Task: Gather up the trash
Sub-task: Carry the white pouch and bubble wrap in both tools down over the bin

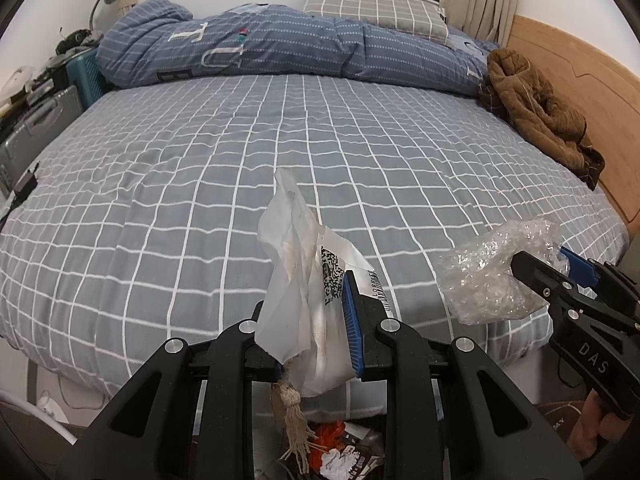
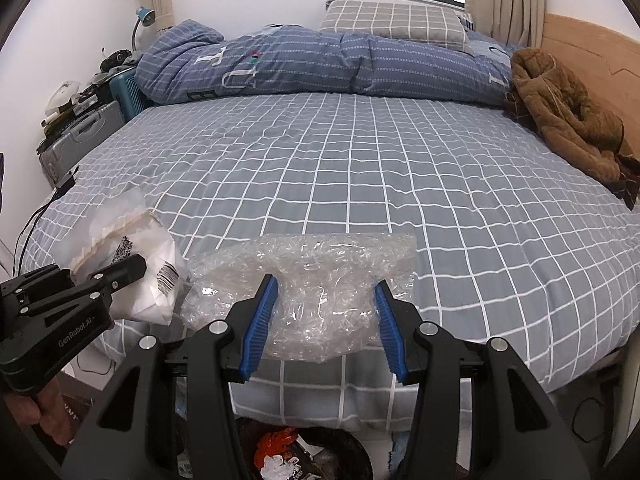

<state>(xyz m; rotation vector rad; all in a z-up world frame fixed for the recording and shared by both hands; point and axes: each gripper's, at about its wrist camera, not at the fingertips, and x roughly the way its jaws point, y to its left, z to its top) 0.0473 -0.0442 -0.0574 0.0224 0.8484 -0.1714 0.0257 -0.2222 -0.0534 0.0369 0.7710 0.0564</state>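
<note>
A crumpled white mailer bag (image 1: 308, 296), printed with a barcode label, is pinched between the pressed-in jaws of the left gripper (image 1: 310, 332) and held upright in the air, just off the near edge of the bed (image 1: 224, 152). It is gripped low on its body, so that the loose upper part stands free and nothing trails on the sheet. Beside it, a wad of clear bubble wrap (image 2: 316, 300) is clamped by the right gripper (image 2: 326, 320), whose blue pads (image 2: 260, 328) are set fairly wide apart because the bulky wad fills the gap; the grip is judged firm enough to carry it.

Both pieces are held near each other and above a dark trash bin (image 2: 340, 456) on the floor at the foot of the bed, in which red and white scraps (image 2: 276, 446) are already seen. This placement suggests that the two items are being brought over the bin for release. A knotted cord tassel (image 1: 296, 424) is seen hanging below the left gripper; what it is attached to cannot be told.

Farther out, the checked sheet is otherwise bare, with a folded blue quilt (image 1: 260, 48) and a brown jacket (image 1: 540, 116) left by the headboard.
</note>
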